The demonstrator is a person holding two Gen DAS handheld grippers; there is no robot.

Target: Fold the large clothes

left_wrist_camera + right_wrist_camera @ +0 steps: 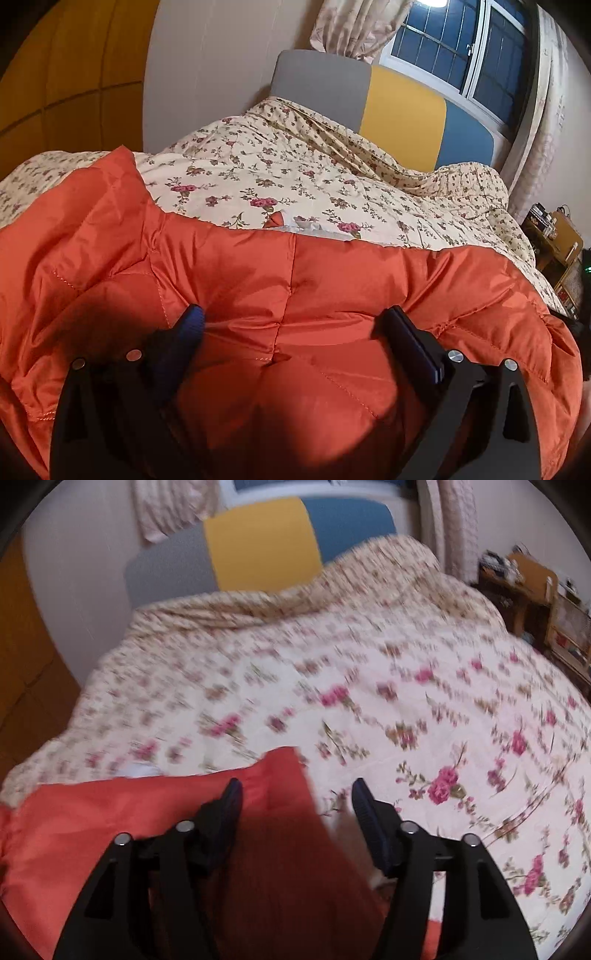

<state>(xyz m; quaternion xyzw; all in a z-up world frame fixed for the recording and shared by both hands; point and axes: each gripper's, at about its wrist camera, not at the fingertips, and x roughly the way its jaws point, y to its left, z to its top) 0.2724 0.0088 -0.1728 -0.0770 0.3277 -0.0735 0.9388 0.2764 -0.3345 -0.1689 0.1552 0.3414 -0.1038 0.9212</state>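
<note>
An orange quilted puffer jacket (288,295) lies on a floral bedspread (280,177). My left gripper (293,317) is open, its jaws wide apart, low over the jacket's padded middle, holding nothing. In the right wrist view the jacket's right edge (110,812) lies at the lower left on the bedspread (406,709). My right gripper (297,794) is open above that edge, its left finger over the orange fabric and its right finger over the bedspread. That view is blurred by motion.
A grey, yellow and blue headboard (399,107) stands at the bed's far end under a window (469,48) with curtains. Wooden shelves with small items (546,602) stand right of the bed. A yellow-brown wardrobe (70,66) is on the left.
</note>
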